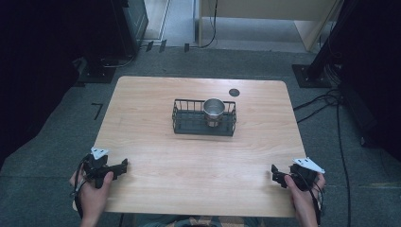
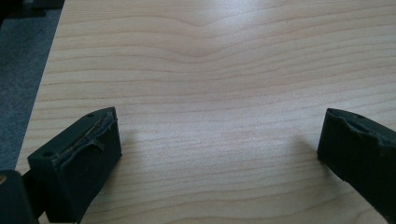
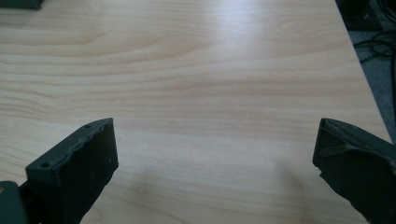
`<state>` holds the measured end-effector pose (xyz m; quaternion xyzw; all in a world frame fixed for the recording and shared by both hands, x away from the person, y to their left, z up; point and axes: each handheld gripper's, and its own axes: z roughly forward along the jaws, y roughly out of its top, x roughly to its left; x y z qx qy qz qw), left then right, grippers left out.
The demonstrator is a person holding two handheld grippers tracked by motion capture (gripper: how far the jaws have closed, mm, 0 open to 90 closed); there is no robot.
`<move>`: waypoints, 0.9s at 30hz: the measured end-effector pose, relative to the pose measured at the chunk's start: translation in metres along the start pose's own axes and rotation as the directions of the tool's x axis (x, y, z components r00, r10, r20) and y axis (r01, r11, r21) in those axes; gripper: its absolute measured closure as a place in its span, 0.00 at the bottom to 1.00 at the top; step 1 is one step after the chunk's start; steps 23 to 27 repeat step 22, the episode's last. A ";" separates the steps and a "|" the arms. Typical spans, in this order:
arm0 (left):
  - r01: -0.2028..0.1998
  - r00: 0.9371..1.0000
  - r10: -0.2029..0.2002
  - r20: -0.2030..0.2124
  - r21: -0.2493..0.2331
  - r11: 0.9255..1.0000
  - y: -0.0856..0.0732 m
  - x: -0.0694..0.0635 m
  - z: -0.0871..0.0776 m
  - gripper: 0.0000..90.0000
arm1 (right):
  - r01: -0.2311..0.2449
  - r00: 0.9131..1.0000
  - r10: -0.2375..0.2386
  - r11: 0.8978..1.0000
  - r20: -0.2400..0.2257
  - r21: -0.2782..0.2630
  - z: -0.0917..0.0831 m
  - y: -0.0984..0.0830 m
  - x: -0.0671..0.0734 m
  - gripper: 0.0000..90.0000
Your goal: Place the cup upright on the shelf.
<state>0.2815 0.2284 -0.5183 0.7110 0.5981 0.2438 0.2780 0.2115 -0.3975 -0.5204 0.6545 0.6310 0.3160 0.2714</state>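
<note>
both hands rest at the near table (image 1: 156,156) edge, left gripper (image 1: 124,165) and right gripper (image 1: 275,172) each with jaws spread wide, holding nothing. steel cup (image 1: 213,109) stands upright inside black wire basket (image 1: 182,124), well ahead at centre, slightly nearer the right gripper.

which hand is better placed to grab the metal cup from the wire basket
Right, slightly: the metal cup stands in the wire basket's right half, nearer the right hand-held gripper. Both grippers are open.
</note>
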 end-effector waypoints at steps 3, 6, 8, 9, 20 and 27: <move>0.000 1.000 0.000 0.000 0.000 1.000 0.000 0.000 0.000 0.00 | -0.009 1.000 0.009 1.000 0.019 0.012 -0.002 -0.006 -0.007 0.00; 0.000 1.000 0.000 0.000 0.000 1.000 0.000 0.000 0.000 0.00 | -0.014 1.000 0.013 0.999 0.029 0.034 -0.003 -0.011 -0.010 0.00; 0.000 1.000 0.000 0.000 0.000 1.000 0.000 0.000 0.000 0.00 | -0.003 0.999 0.002 0.999 0.043 0.036 -0.005 -0.013 -0.010 0.00; 0.000 1.000 0.000 0.000 0.000 1.000 0.000 0.000 0.000 0.00 | 0.001 0.999 -0.003 0.999 0.051 0.047 -0.005 -0.014 -0.010 0.00; 0.000 1.000 0.000 0.000 0.000 1.000 0.000 0.000 0.000 0.00 | 0.015 0.999 -0.018 0.998 0.044 0.064 -0.006 -0.015 -0.011 0.00; 0.000 1.000 0.000 0.000 0.000 1.000 0.000 0.000 0.000 0.00 | 0.016 0.999 -0.018 0.998 0.044 0.064 -0.006 -0.015 -0.011 0.00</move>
